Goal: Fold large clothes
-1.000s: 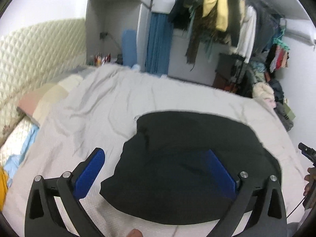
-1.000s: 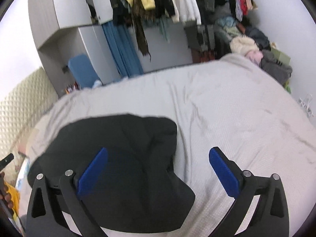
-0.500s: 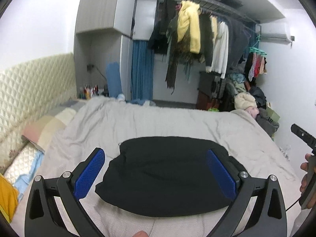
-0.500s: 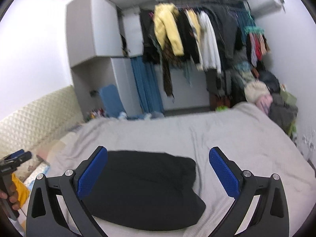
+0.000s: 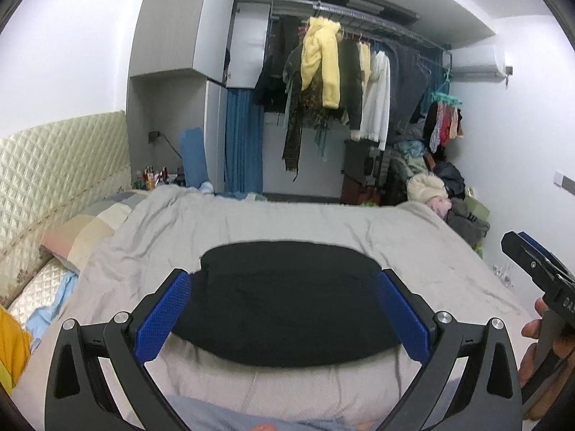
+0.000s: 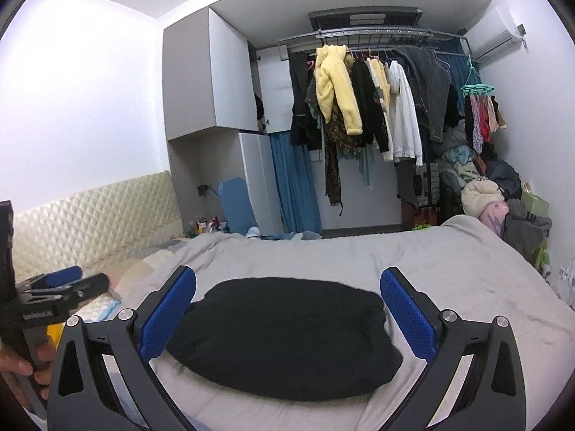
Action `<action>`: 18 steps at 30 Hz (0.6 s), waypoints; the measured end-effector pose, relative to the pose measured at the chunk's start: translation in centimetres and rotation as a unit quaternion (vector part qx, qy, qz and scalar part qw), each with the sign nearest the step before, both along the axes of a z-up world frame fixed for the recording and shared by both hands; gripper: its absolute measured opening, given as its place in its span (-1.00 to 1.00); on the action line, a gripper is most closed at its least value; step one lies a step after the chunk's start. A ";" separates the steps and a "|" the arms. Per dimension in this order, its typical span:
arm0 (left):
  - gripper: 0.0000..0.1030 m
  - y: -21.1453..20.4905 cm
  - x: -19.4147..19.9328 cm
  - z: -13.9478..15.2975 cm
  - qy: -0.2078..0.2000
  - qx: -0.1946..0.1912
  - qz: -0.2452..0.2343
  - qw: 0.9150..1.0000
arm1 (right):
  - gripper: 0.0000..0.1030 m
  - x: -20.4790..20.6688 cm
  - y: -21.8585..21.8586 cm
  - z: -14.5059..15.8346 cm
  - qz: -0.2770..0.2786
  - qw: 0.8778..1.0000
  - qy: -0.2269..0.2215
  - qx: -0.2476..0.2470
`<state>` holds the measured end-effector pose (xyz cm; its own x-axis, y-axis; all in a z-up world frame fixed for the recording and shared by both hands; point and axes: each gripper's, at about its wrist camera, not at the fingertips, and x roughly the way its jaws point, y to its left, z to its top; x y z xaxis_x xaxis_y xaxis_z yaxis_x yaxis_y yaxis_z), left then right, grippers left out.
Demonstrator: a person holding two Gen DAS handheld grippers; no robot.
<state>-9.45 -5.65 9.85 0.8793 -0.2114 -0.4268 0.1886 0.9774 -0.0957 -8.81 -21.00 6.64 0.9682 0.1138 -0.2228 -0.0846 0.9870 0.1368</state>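
Note:
A black garment (image 5: 287,298) lies folded in a compact bundle on the grey bedsheet (image 5: 287,222); it also shows in the right wrist view (image 6: 284,334). My left gripper (image 5: 284,309) is open and empty, held back from the near edge of the bed with the garment framed between its blue pads. My right gripper (image 6: 287,309) is open and empty too, likewise pulled back and above the bed. Each gripper shows at the edge of the other's view: the right one (image 5: 539,276), the left one (image 6: 54,287).
A quilted cream headboard (image 5: 54,165) and pillows (image 5: 82,233) are on the left. A rail of hanging clothes (image 5: 341,82) and a grey wardrobe (image 5: 179,36) stand behind the bed. A clothes pile (image 5: 442,197) sits at the right corner.
Both grippers have drawn back and tilted up from the garment, so it looks smaller and lower and more of the room shows. The garment has stayed put.

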 end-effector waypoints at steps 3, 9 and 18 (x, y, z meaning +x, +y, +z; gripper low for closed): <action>1.00 0.3 -0.2 -1.2 0.016 -0.004 0.006 1.000 | 1.00 -0.1 1.1 -1.1 0.001 1.000 0.017 -0.002; 1.00 0.9 -0.6 -3.2 0.025 0.009 0.017 1.000 | 1.00 -0.5 1.9 -3.5 -0.005 0.999 0.044 0.006; 1.00 1.1 -0.3 -5.9 0.047 0.018 0.011 0.999 | 1.00 -1.3 2.9 -5.7 -0.016 0.997 0.070 -0.003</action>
